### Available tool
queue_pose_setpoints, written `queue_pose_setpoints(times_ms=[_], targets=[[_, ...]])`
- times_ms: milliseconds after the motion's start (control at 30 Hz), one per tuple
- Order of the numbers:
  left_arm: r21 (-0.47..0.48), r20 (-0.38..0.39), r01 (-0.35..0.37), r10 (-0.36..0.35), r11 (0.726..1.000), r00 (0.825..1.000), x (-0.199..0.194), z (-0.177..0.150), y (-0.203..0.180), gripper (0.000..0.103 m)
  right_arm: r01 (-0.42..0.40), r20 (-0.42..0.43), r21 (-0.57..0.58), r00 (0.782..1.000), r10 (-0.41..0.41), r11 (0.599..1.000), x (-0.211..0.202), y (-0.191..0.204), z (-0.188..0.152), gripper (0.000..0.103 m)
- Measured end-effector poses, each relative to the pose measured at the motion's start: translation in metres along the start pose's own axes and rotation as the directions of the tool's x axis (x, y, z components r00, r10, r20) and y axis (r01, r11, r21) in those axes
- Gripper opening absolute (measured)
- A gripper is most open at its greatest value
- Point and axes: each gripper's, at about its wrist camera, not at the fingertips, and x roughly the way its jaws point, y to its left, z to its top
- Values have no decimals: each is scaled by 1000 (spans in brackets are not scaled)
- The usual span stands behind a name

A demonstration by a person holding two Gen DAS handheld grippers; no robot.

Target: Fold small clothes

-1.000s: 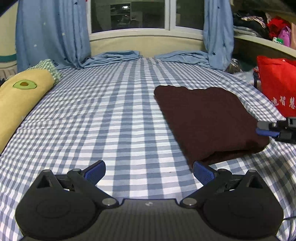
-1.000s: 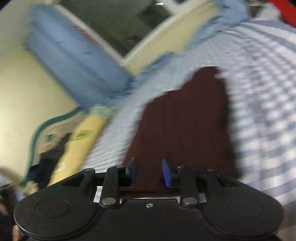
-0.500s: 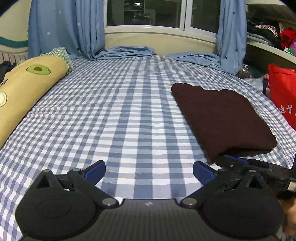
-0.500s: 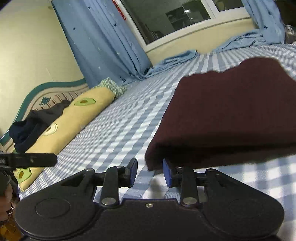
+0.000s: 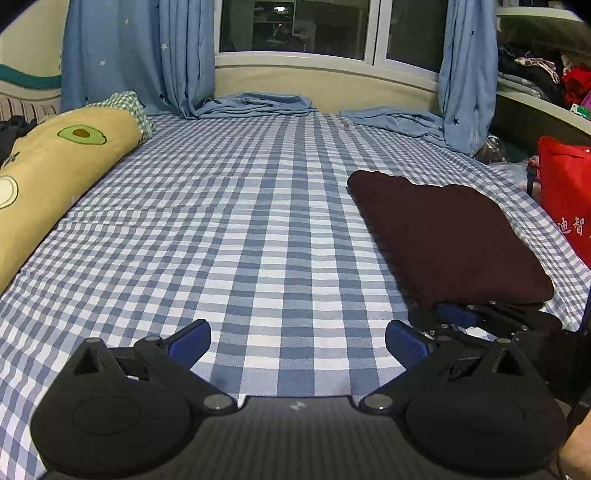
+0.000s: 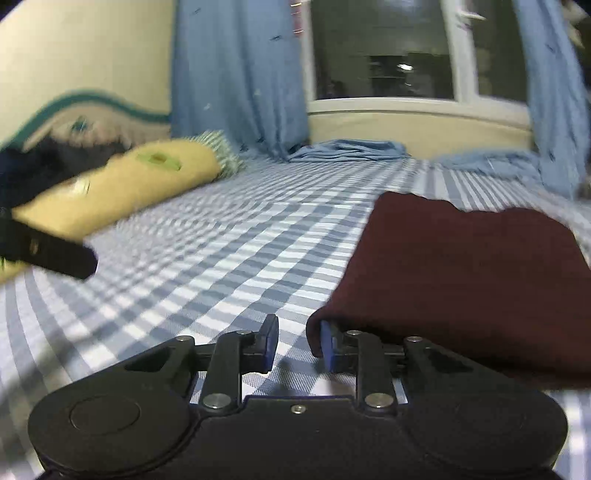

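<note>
While closing with nothing yet between them, fingers of right gripper (image 6: 293,345) sit low at near corner of maroon garment (image 6: 472,280); left gripper (image 5: 297,338) spread wide, empty. Lies already folded, right side of bed (image 5: 240,229). Probably only final tidying or moving left.

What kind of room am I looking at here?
Most likely a bedroom at night. A wide bed with a blue checked sheet fills the view, a long avocado-print pillow lies along one side, and blue star curtains frame a dark window.
</note>
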Motion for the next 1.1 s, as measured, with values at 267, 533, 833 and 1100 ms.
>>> queue_pose_setpoints(times_ms=[267,533,833,1100], targets=[[-5,2,-2,2,1000,1000,-1,0,1,102,-10,-132,-131,991,-7,991,11,13,-7,28],[-11,1,2,-2,1000,1000,2,2,1,102,-134,-50,149,988,143,980,-53,-17,4,53],[0,-8,11,-11,1000,1000,1,-3,-8,102,-176,-19,634,970,243,753,5,-97,-9,37],[-7,-10,7,-7,1000,1000,3,1,-8,102,-308,97,682,937,335,663,-11,-92,1,33]])
